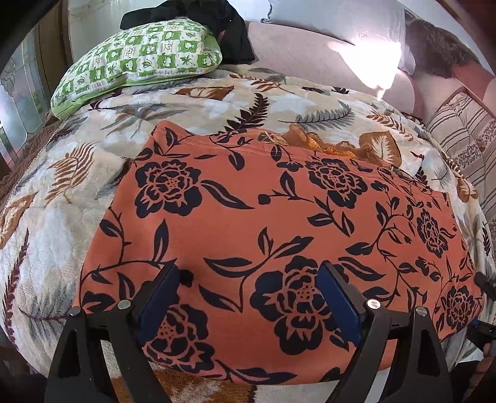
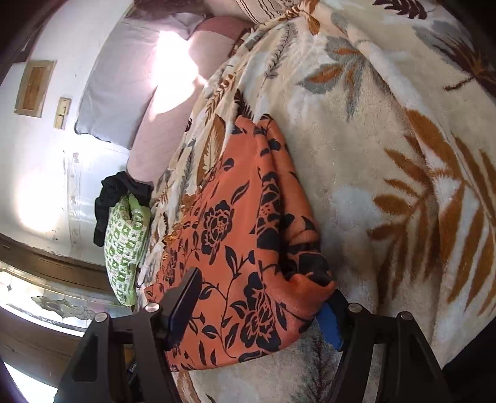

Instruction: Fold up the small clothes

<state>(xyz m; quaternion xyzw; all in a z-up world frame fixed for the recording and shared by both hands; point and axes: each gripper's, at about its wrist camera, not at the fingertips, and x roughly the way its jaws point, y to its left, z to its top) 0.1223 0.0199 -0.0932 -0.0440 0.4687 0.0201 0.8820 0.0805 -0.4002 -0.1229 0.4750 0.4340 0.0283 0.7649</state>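
An orange garment with a black flower print [image 1: 263,217] lies folded flat on a leaf-patterned blanket [image 1: 55,217]. My left gripper [image 1: 248,279] is open just above the garment's near edge, with a blue-padded finger on each side. In the right wrist view the same garment [image 2: 235,248] shows stacked layers at its corner. My right gripper [image 2: 260,297] is open around that near corner, one finger above the cloth and one beneath it. A gold lace trim [image 1: 325,142] peeks out along the garment's far edge.
A green checked pillow [image 1: 139,59] with a black cloth [image 1: 229,28] behind it lies at the back left. A pink cushion [image 1: 310,52] and a striped pillow [image 1: 462,130] are at the back right. The blanket [image 2: 387,155] spreads wide on the right.
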